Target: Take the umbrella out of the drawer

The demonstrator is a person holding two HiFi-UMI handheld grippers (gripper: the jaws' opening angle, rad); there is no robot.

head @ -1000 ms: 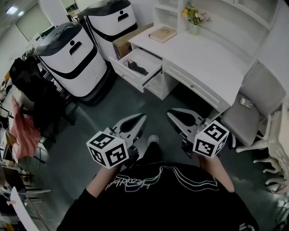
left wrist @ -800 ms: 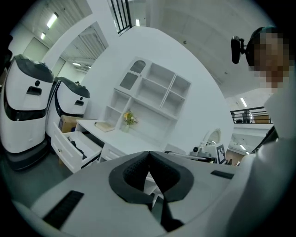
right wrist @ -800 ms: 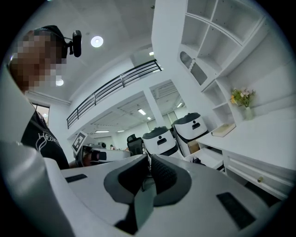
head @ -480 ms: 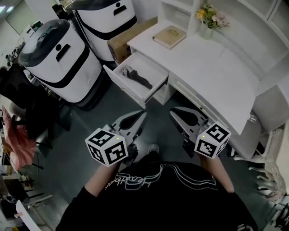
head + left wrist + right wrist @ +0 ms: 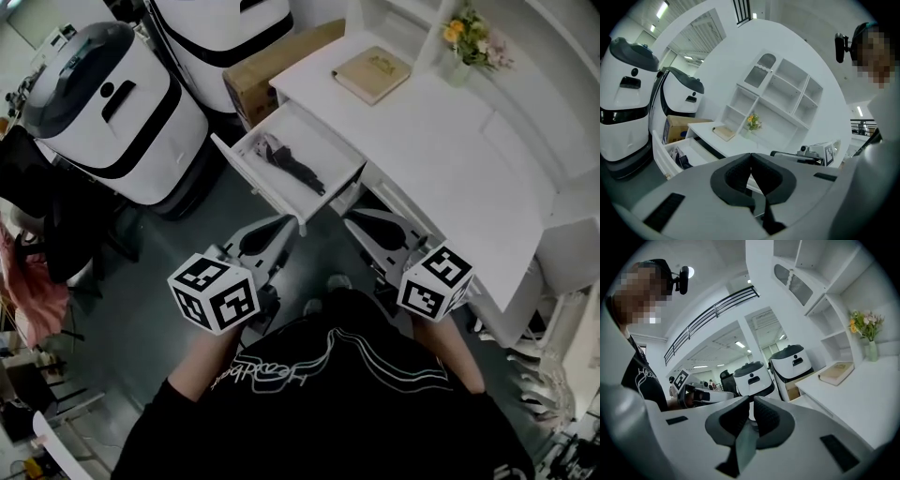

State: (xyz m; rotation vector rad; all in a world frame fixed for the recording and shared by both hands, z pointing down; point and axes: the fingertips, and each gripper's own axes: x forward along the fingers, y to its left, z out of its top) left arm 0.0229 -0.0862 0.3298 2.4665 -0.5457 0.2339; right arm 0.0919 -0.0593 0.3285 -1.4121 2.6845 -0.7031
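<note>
Two tools were carried side by side just short of the open white wooden drawer (image 5: 251,176). The jaws of the left hand-held gripper (image 5: 292,223) and the right hand-held gripper (image 5: 350,217) were closed together with nothing between them, probably because no grasp was needed yet. The dark folded umbrella (image 5: 294,168) was seen lying lengthwise inside the drawer. The drawer stood pulled out from the white table (image 5: 441,159), so its contents were exposed for reaching. The umbrella was untouched.
</note>
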